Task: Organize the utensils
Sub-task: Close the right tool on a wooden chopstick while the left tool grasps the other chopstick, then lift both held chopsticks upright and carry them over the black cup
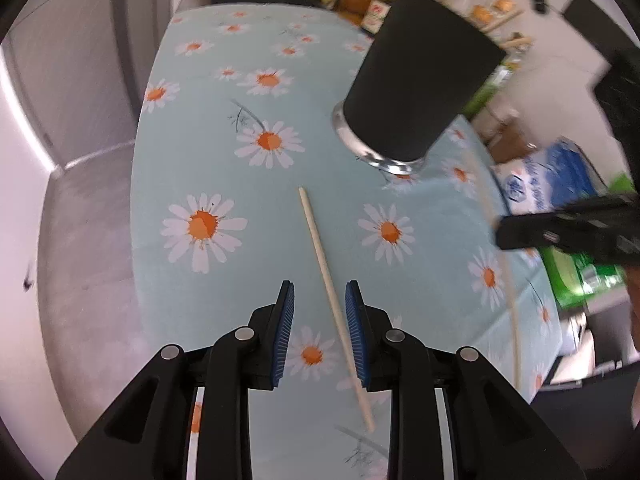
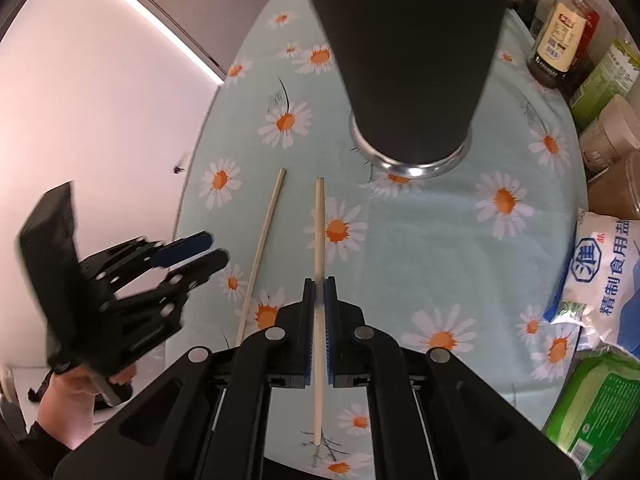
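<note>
A black utensil holder (image 1: 416,80) (image 2: 412,60) on a shiny metal base stands on the daisy-print tablecloth (image 1: 224,152) (image 2: 432,248), with blurred utensils in its top. My right gripper (image 2: 319,284) is shut on a pale wooden chopstick (image 2: 319,232), held above the cloth and pointing at the holder. A second chopstick (image 1: 320,248) (image 2: 262,240) lies flat on the cloth. My left gripper (image 1: 320,286) (image 2: 216,249) hovers over it, its blue pads apart and nothing gripped. In the left wrist view the right gripper (image 1: 560,228) shows at the right edge, blurred.
The right side of the table holds a dark sauce bottle (image 2: 560,48), jars, a white and blue salt bag (image 2: 608,272) (image 1: 548,184) and a green package (image 2: 596,412). The table edge and grey floor (image 1: 88,240) lie to the left. A hand (image 2: 76,396) holds the left gripper.
</note>
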Tool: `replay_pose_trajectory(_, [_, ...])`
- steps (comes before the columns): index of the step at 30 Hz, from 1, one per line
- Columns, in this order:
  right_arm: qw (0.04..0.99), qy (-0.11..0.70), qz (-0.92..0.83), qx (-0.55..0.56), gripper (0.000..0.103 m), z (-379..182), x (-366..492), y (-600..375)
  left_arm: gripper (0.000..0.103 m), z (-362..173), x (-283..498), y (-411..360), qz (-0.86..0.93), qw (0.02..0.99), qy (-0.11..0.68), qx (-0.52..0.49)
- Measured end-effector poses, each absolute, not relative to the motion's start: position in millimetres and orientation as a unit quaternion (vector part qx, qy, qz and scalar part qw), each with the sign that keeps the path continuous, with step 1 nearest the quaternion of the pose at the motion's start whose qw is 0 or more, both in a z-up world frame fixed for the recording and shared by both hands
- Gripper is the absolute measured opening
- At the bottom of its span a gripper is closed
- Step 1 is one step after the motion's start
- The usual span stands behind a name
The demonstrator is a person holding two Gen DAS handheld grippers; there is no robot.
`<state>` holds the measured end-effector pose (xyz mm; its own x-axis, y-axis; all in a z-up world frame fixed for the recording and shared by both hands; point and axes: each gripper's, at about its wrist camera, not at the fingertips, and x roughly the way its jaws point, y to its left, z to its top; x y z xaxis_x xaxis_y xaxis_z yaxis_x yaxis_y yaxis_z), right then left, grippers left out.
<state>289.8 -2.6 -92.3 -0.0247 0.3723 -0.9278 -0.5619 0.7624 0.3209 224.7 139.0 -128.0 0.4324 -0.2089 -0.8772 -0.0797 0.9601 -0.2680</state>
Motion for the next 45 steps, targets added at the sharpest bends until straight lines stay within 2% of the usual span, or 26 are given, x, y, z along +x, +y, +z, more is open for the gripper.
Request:
replay_pose_trajectory(9, [0.701,0.599,0.385,-0.043,0.006,-71,303,-45,0.024,-154,264,120,0.029,0.786,0.600,-0.142])
replay_pose_trajectory(12, [0.693,0.596,0.406,-0.028,0.006,-67,306,-55,0.016,-154,272,114,0.044,0.779,0.610,-0.137])
replay_pose_trajectory(13, [0.686,0.598,0.413,-0.020,0.006,-68,308,-59,0.011,-154,274,112,0.046,0.776,0.614,-0.136])
replay_pose_trajectory(16, [0.680,0.599,0.422,-0.019,0.006,-66,314,-70,0.009,-155,278,110,0.066,0.768,0.621,-0.142])
replay_pose_trajectory(18, [0.675,0.602,0.427,-0.020,0.006,-68,318,-74,0.004,-155,280,106,0.073,0.764,0.624,-0.143])
replay_pose_trajectory(26, [0.656,0.612,0.441,-0.018,0.006,-68,319,-72,0.003,-155,284,101,0.090,0.761,0.623,-0.154])
replay_pose_trajectory(34, [0.663,0.609,0.435,-0.030,0.006,-66,308,-60,0.003,-147,267,118,0.080,0.777,0.598,-0.180])
replay_pose_trajectory(45, [0.689,0.595,0.412,-0.011,0.006,-56,300,-48,0.003,-79,225,128,0.013,0.836,0.502,-0.221])
